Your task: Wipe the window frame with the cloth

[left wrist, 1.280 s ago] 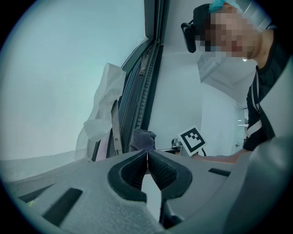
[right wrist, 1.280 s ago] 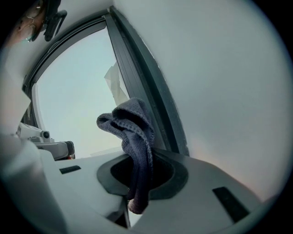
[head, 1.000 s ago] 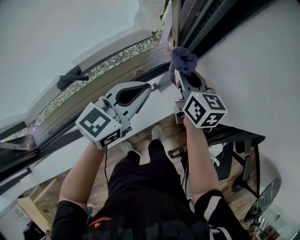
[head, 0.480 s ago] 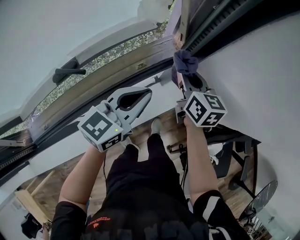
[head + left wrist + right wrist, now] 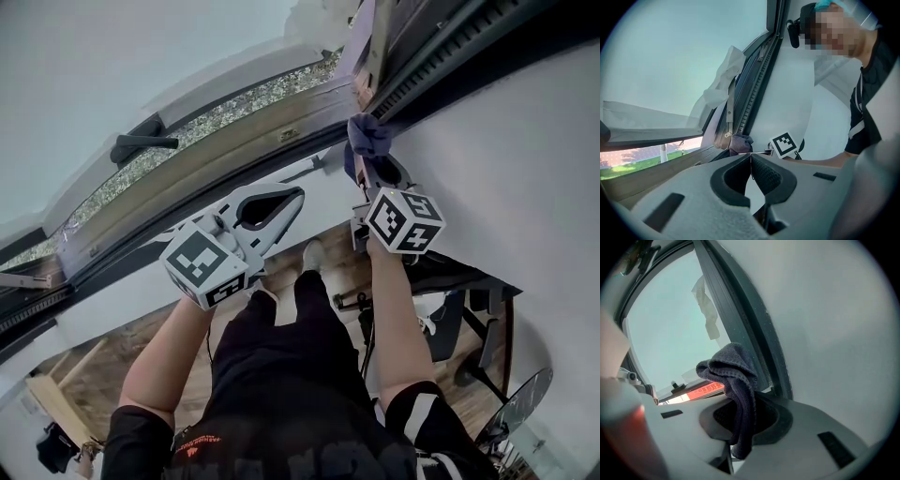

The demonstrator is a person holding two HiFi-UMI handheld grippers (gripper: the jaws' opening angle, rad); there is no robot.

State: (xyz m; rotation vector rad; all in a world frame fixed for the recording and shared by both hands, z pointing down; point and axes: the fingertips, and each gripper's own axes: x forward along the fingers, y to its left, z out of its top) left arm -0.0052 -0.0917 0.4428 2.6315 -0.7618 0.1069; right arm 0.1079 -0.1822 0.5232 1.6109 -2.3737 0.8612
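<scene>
A dark blue-grey cloth [image 5: 368, 133] is bunched at the tip of my right gripper [image 5: 372, 157], which is shut on it and presses it against the dark window frame [image 5: 427, 58] where the upright meets the sill. In the right gripper view the cloth [image 5: 735, 380] hangs between the closed jaws, beside the frame's dark rail [image 5: 740, 319]. My left gripper [image 5: 292, 195] hovers lower left of the cloth, over the sill, shut with nothing in it. In the left gripper view the jaw tips of the left gripper [image 5: 751, 154] meet, and the cloth [image 5: 739, 143] sits just beyond them.
An opened window sash with a black handle [image 5: 141, 145] lies at the left, above the wooden-toned sill [image 5: 216, 159]. A white wall [image 5: 506, 169] fills the right. Below are a wooden floor, a black chair [image 5: 478, 309] and the person's legs.
The right gripper with the cloth has edged a little further up along the frame. The left gripper stayed shut and shifted only slightly.
</scene>
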